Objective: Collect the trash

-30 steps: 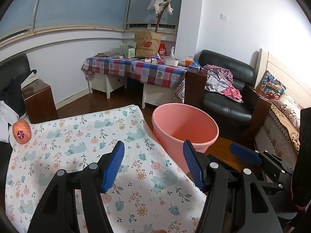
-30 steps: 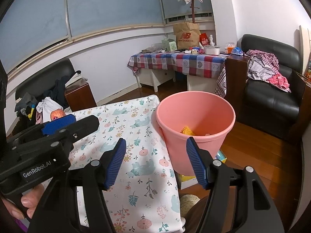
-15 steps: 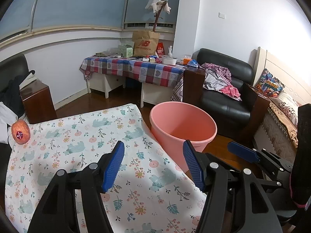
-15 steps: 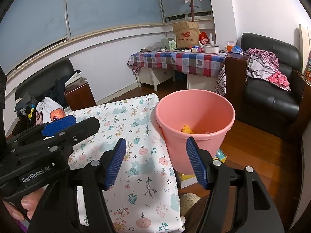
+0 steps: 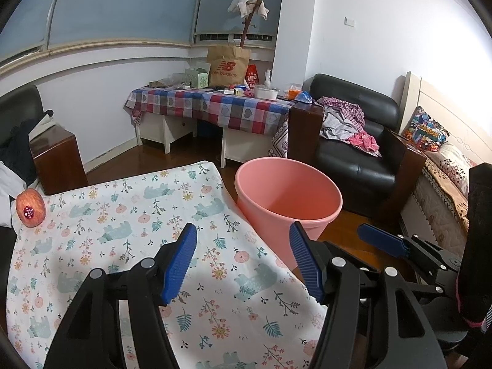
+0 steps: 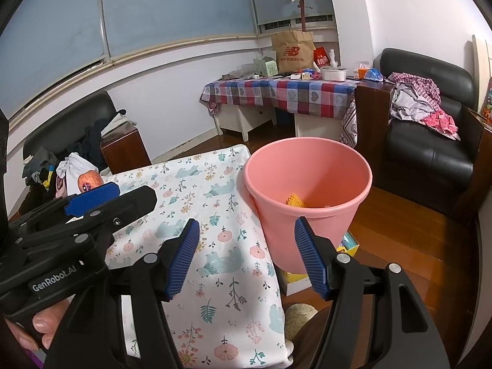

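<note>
Left wrist view: the left hand-held gripper (image 5: pixel 243 258) hangs over the floral-clothed tabletop (image 5: pixel 129 224) with its blue pads spread and nothing between them, the pink bin (image 5: pixel 287 198) standing on the floor just beside the tabletop's right edge, and the right hand-held gripper (image 5: pixel 381 243) showing only one blue pad at the lower right, too little to judge its spread from here; a red apple with a sticker (image 5: pixel 30 209) sits at the cloth's far left corner, well apart from both tools, and if it is the piece to be collected, the long reach across could drag the loose cloth or roll the fruit off the edge toward the clothes beside it. Right wrist view: the right hand-held gripper (image 6: pixel 246 256), pads apart and empty, points between the tabletop (image 6: pixel 227 276) and the bin (image 6: pixel 307 190), where a yellow scrap (image 6: pixel 295 200) already lies at the bottom; the left hand-held gripper (image 6: pixel 92 195) crosses in front of the apple (image 6: pixel 89 181), so the two tools could knock together on a shared reach, and a jaw clipping the light bin's rim might tip it, spilling what has been gathered; a box on the floor (image 6: pixel 347 246) beside the bin is partly hidden
</note>
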Tool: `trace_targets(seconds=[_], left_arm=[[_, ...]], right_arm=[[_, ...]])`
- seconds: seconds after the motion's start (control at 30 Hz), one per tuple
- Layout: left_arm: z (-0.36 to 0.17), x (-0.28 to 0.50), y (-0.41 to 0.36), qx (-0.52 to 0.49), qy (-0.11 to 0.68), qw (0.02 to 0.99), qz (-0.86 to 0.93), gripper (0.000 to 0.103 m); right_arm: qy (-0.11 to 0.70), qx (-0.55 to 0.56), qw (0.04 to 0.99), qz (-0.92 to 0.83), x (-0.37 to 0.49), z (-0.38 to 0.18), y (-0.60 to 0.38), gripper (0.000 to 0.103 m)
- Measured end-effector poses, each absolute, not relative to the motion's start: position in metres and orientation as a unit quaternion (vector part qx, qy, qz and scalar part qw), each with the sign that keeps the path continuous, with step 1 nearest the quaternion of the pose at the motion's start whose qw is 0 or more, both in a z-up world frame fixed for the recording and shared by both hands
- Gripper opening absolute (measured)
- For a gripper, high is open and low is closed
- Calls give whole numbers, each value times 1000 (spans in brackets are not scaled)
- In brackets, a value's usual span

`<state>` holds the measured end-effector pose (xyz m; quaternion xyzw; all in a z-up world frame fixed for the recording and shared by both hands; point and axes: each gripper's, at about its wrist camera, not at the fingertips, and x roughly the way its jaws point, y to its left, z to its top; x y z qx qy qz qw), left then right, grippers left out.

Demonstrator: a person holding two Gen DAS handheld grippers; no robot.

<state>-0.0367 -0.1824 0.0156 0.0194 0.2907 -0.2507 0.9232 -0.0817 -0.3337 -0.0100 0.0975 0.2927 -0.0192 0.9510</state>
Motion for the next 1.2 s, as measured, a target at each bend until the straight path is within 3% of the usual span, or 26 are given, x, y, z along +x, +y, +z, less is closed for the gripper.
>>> trace_targets(seconds=[1.2], left_arm=[[0, -29, -177, 12, 312, 914, -258, 62]], right_arm=[[308, 98, 946, -17, -77, -29, -326, 65]])
